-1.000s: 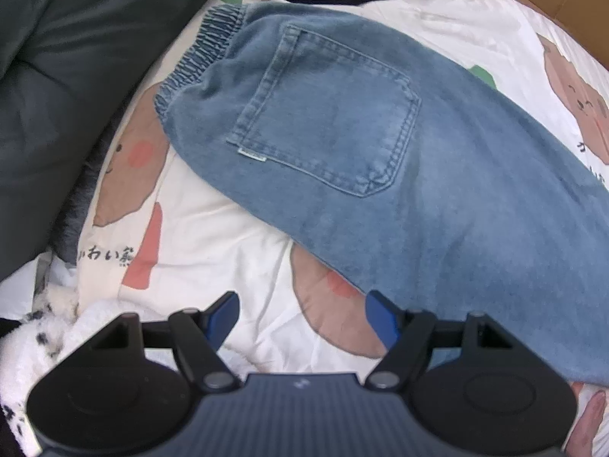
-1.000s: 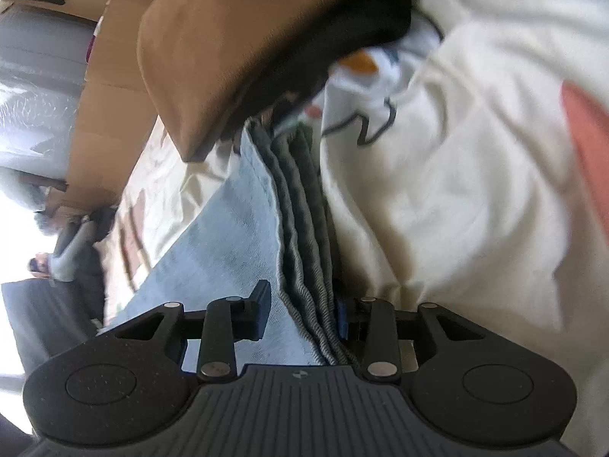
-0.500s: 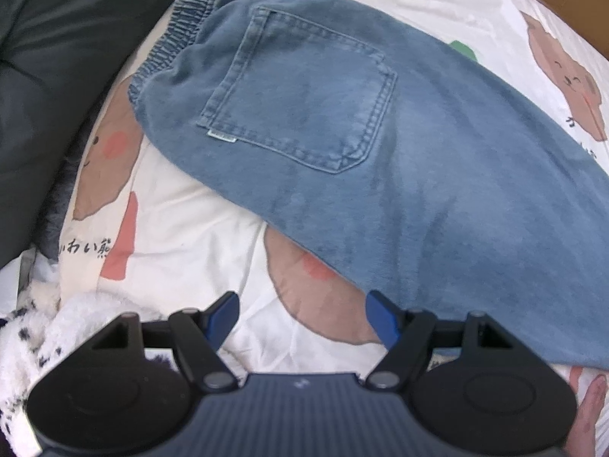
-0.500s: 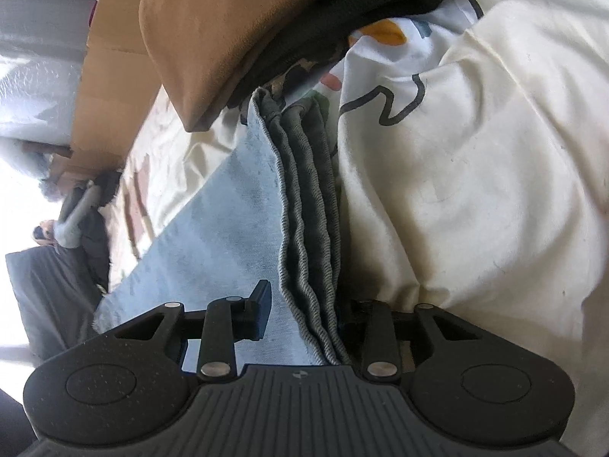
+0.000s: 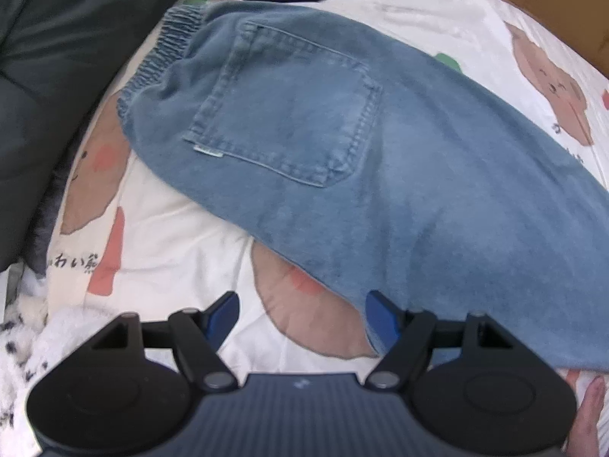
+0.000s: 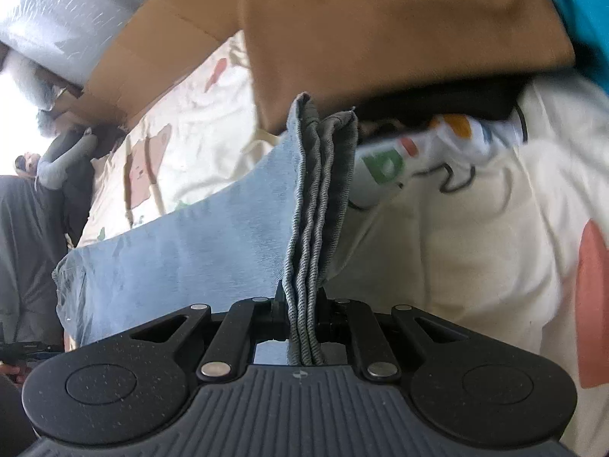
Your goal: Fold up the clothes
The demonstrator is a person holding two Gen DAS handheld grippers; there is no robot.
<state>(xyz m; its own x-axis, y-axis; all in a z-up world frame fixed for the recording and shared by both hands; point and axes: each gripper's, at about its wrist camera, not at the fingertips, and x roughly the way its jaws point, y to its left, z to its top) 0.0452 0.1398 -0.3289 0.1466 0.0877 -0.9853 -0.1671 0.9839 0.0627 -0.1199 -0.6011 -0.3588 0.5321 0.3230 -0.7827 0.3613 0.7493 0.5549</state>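
Note:
Blue jeans (image 5: 342,160) lie back-pocket up on a cream cartoon-print sheet (image 5: 182,236), with the elastic waistband at the upper left. My left gripper (image 5: 302,312) points down over the sheet and is open. Its right pad is at the lower edge of the jeans and nothing sits between the pads. In the right wrist view the jaws of my right gripper (image 6: 302,297) are closing, and the stacked leg hems (image 6: 319,190) are pinched between them. The pale leg (image 6: 182,251) trails off to the left, raised off the sheet.
A brown garment (image 6: 380,38) on top of a black one hangs just beyond the lifted hems. A cardboard box (image 6: 152,57) borders the sheet. A dark cushion (image 5: 57,57) lies to the left of the jeans, with fluffy spotted fabric (image 5: 23,342) below it. A person's finger (image 5: 590,411) shows at the lower right.
The right gripper has closed on the jeans hems and risen with them, rolling as it went. The left gripper stays open in nearly the same place.

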